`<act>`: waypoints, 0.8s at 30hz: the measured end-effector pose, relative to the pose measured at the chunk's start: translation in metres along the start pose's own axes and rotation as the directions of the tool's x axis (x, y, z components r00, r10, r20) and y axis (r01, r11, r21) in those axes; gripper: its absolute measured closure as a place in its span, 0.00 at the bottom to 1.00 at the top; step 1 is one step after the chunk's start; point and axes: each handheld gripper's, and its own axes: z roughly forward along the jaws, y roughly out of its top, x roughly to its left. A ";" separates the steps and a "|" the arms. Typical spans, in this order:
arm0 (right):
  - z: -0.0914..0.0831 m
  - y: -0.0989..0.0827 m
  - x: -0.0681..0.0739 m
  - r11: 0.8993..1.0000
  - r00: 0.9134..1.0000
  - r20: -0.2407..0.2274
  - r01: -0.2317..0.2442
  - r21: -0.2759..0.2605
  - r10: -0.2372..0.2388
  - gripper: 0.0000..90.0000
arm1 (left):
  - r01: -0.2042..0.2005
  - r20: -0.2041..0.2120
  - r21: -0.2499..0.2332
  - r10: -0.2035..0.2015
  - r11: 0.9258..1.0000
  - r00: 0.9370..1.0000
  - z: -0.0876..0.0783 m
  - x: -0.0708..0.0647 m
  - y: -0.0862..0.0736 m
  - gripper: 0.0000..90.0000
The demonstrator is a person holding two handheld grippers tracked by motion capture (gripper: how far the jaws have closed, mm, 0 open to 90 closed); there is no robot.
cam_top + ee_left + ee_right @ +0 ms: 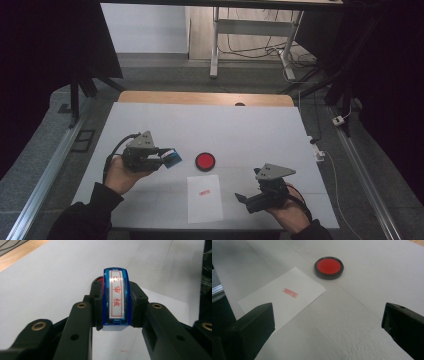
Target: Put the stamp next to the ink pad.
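My left gripper (167, 155) is shut on a blue stamp (173, 158) and holds it above the white table, left of the red ink pad (205, 161). In the left gripper view the stamp (116, 300) sits clamped between the jaws, its white label with red characters facing the camera. A white sheet of paper (204, 198) with a small red stamp mark (204, 192) lies near the front edge. My right gripper (243, 200) stands open just right of the sheet, nothing between its jaws. The right gripper view shows the paper (284, 293), the red mark (290, 293) and the ink pad (328, 267) ahead.
The white table top (250, 130) has a wooden strip (205, 98) along its far edge. Black stands and cables sit on the floor at both sides. A desk frame (250, 30) stands beyond the table.
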 end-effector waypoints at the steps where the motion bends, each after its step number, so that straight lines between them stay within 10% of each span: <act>1: -0.001 -0.001 -0.001 1.000 1.000 0.002 -0.005 0.002 0.005 0.00 | 0.005 -0.005 0.003 -0.005 1.000 1.000 0.000 0.001 -0.001 0.77; 24: -0.030 -0.031 -0.015 0.992 0.988 0.100 -0.119 0.031 0.115 0.00 | 0.098 -0.112 0.068 -0.090 0.993 0.990 0.007 0.022 -0.020 0.77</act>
